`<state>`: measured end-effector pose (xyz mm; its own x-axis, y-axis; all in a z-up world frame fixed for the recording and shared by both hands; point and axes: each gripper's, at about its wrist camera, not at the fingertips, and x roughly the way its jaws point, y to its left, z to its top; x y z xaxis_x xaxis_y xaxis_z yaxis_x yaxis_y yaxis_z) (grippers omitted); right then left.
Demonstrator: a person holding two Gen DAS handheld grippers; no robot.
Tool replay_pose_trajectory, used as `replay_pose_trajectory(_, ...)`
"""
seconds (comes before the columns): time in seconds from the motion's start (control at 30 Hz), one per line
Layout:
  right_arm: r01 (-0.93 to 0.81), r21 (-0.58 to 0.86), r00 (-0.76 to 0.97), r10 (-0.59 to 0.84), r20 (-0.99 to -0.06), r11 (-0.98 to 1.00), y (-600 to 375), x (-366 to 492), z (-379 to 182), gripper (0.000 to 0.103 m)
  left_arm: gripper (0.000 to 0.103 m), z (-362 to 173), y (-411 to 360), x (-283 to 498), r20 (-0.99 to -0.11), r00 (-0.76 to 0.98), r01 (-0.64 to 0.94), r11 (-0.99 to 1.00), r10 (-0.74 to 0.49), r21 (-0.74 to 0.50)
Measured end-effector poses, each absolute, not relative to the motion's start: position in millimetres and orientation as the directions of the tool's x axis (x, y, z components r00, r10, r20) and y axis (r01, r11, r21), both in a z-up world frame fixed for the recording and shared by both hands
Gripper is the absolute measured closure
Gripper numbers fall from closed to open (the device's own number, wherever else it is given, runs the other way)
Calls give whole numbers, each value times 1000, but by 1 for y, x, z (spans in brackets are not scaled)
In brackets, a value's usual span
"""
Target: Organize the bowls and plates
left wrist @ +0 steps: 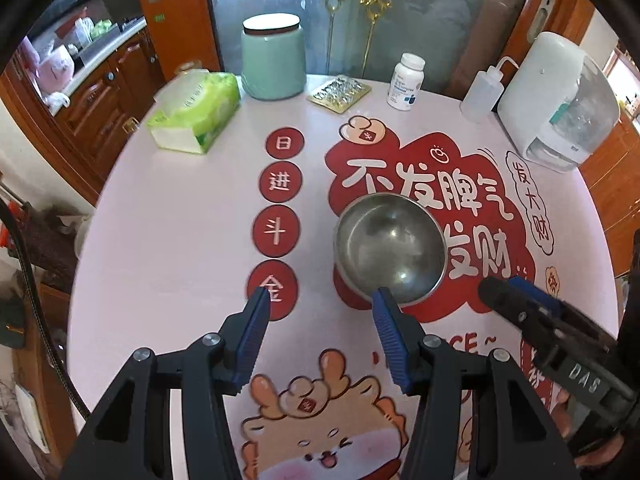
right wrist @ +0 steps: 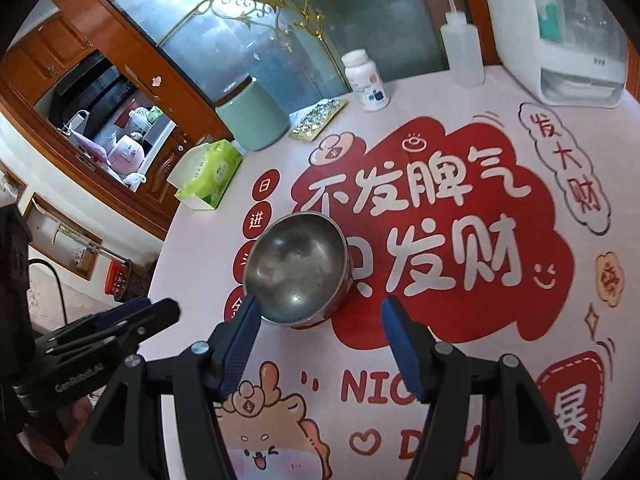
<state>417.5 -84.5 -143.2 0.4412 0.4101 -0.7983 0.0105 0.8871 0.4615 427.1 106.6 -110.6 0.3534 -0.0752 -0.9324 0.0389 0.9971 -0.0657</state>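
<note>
One steel bowl (left wrist: 390,244) (right wrist: 298,264) stands upright and empty on the pink printed tablecloth (left wrist: 180,220). In the left wrist view my left gripper (left wrist: 323,296) hangs open just in front of the bowl, its right fingertip overlapping the near rim and nothing between the pads. My right gripper (right wrist: 320,302) is open too, its left fingertip by the bowl's near-left rim and the bowl just beyond the gap. Each gripper shows in the other's view: the right gripper (left wrist: 502,284) to the right of the bowl, the left gripper (right wrist: 156,306) to its left.
Along the table's far edge stand a tissue pack (left wrist: 196,112), a green lidded jar (left wrist: 274,60), a blister pack (left wrist: 339,94), a pill bottle (left wrist: 406,82), a squeeze bottle (left wrist: 480,92) and a white appliance (left wrist: 560,100). Wooden cabinets lie beyond the left edge.
</note>
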Motion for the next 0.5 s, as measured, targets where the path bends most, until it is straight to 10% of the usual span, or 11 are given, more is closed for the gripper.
replay_pose_trajectory(0.5,80,543,427,463,-777,836,-88,430,-196,43,51,-170,95,445,-934,333,6,991,-128,-134)
